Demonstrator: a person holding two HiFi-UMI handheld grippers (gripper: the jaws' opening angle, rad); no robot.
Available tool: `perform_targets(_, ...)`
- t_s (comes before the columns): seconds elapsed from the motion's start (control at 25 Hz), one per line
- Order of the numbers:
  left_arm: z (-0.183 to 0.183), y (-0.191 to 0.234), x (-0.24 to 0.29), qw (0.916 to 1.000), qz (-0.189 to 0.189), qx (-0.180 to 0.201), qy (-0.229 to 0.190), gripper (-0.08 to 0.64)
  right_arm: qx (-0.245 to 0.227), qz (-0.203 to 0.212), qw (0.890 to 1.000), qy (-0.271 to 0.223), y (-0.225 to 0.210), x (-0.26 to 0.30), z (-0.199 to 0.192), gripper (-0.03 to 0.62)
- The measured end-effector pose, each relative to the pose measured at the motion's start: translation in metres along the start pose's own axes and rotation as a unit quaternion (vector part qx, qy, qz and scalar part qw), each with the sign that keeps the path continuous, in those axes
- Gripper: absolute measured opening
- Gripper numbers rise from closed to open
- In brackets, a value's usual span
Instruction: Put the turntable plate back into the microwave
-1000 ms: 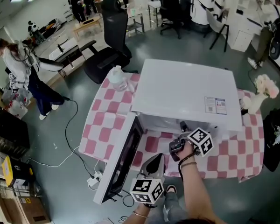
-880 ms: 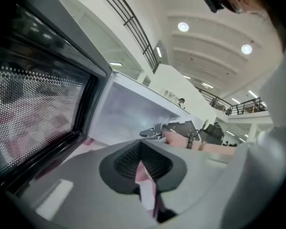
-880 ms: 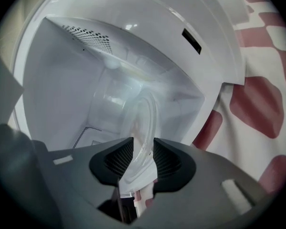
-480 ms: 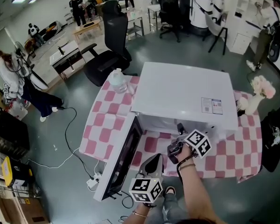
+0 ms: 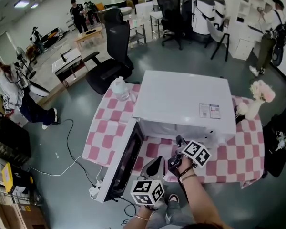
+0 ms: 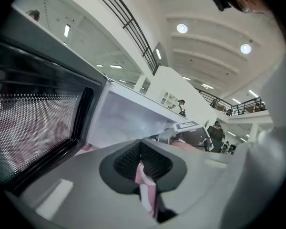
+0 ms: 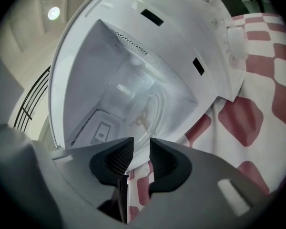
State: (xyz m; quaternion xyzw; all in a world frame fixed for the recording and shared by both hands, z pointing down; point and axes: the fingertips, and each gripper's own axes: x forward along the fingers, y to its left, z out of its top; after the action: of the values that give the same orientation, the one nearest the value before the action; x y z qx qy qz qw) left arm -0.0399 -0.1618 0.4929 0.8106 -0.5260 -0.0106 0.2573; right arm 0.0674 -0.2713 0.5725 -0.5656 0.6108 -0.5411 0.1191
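This is looking like a big open office or lab hall: office chairs [image 5: 115, 42] and desks [image 5: 66, 58] are standing about, and people [image 5: 269, 27] are working beside shelves [image 5: 248, 4].

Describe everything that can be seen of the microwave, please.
The microwave is a white box standing on the table's pink-and-white checked cloth. A small printed label sits on its flat top. Its door, with a dark perforated window, stands swung open at the left of the head view. The white cavity holds a clear glass turntable plate. The right gripper, jaws apart, points into the opening.
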Motion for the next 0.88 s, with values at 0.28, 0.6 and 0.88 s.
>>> perform_targets(0.28,0.014,-0.007,-0.005,0.9999,0.002,0.009,-0.01,0.0,-0.056,0.016,0.998,0.026,0.01,-0.032,-0.012,0.109)
perform_targets(0.6,0.034,-0.019,-0.01,0.9995,0.007,0.026,-0.018,0.0,-0.135,0.063,0.988,0.034,0.035,-0.091,-0.012,0.078)
perform_targets(0.88,0.059,-0.032,-0.004,0.9987,0.001,0.04,-0.031,0.0,-0.228,0.07,0.971,-0.006,0.051,-0.145,0.017,0.038)
